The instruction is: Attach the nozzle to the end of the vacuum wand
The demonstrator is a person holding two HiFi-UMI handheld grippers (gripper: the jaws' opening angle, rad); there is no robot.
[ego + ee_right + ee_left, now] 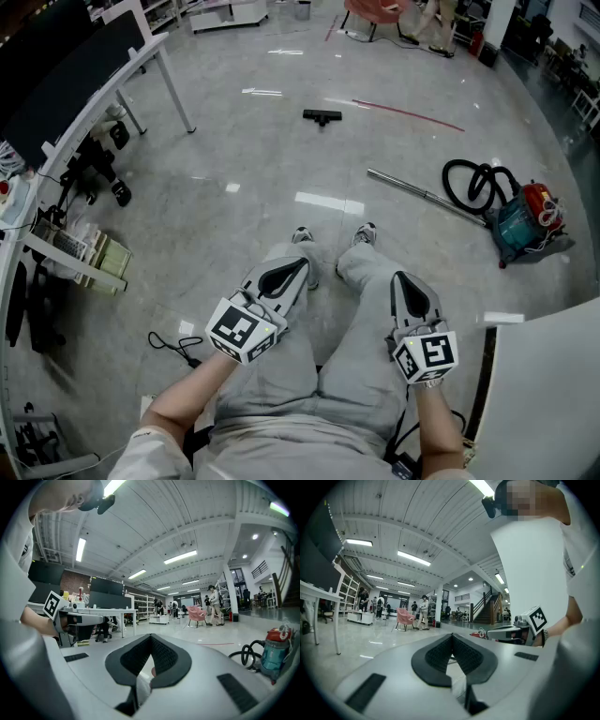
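Note:
In the head view a black T-shaped nozzle (322, 116) lies on the grey floor far ahead. The silver vacuum wand (420, 195) lies to its right, running to a black hose (473, 183) and a teal and red vacuum cleaner (523, 222), which also shows in the right gripper view (276, 654). My left gripper (298, 264) and right gripper (400, 277) rest over the seated person's knees, both shut with nothing between their pads. Each gripper shows in the other's view: the right gripper (513, 633) and the left gripper (79, 618).
A white desk (89, 103) with cables and boxes beneath it stands at the left. A white panel (544, 394) fills the lower right. A black cable (173, 345) lies on the floor near my left arm. A pink chair (404, 617) and several people stand far off.

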